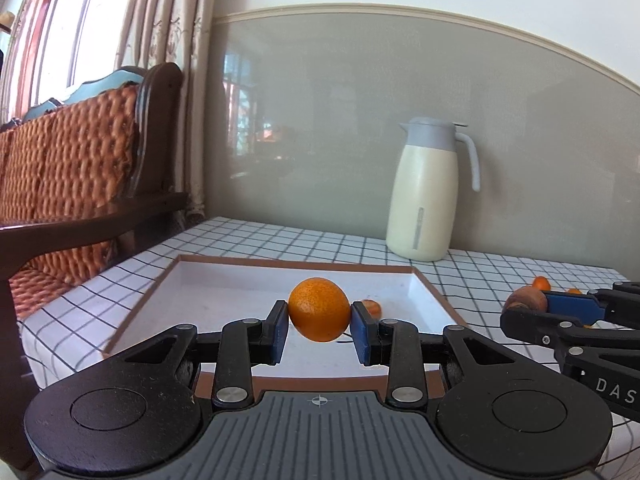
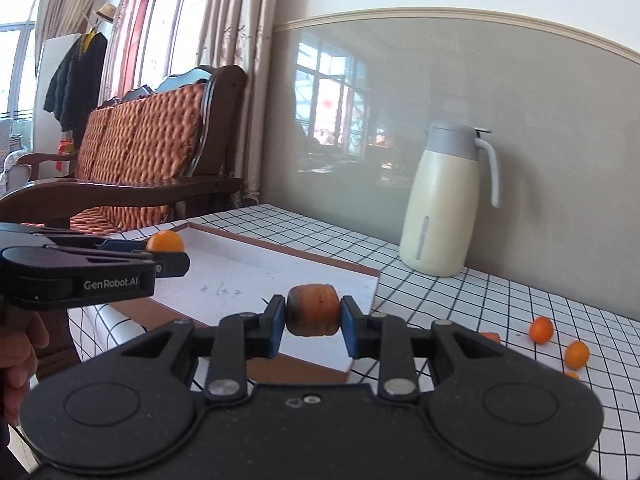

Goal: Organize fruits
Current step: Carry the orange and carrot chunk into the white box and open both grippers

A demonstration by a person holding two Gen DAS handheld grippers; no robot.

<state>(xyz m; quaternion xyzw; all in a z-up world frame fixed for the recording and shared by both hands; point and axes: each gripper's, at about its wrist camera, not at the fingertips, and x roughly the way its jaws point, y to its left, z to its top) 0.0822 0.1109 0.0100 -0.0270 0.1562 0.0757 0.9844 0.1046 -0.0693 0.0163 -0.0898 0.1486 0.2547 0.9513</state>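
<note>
My left gripper (image 1: pixel 319 320) is shut on an orange (image 1: pixel 319 309) and holds it above the white tray (image 1: pixel 224 288) with a brown rim. A small orange piece (image 1: pixel 371 306) lies in the tray behind it. My right gripper (image 2: pixel 313 316) is shut on a brown, dark-edged carrot-like chunk (image 2: pixel 313 309) over the tray's right corner (image 2: pixel 360 292). The right gripper also shows in the left wrist view (image 1: pixel 532 304), to the right of the tray. The left gripper shows in the right wrist view (image 2: pixel 168 254), holding the orange (image 2: pixel 165 241) over the tray's left side.
A cream jug (image 1: pixel 424 196) with a grey lid stands at the back against the wall, also in the right wrist view (image 2: pixel 444 204). Several small oranges (image 2: pixel 541 330) lie on the checked tablecloth (image 2: pixel 480 300) at the right. A wooden sofa (image 1: pixel 80 168) stands left of the table.
</note>
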